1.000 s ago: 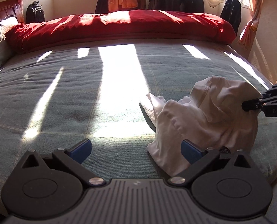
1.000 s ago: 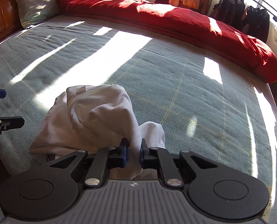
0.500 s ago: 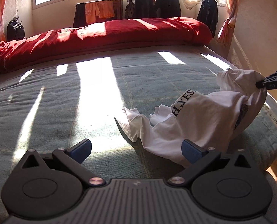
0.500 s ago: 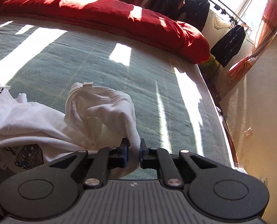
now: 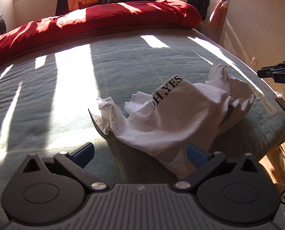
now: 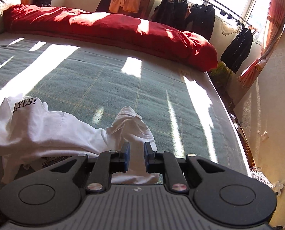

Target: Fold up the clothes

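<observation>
White T-shirt: crumpled on the green bed near its right edge, black "YES!" lettering showing.
Left gripper: fingers spread wide, the right one against the shirt's near hem.
Right gripper: fingers parted slightly, released, shirt fabric lying between them.
Red duvet: bunched along the far side.

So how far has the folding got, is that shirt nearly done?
Barely started. Nothing is folded: the white T-shirt lies crumpled on the green blanket. The right gripper, jaws slightly apart, has a bunch of it between its fingers; the left gripper is wide open beside the hem. Spreading flat and every fold remain.
</observation>
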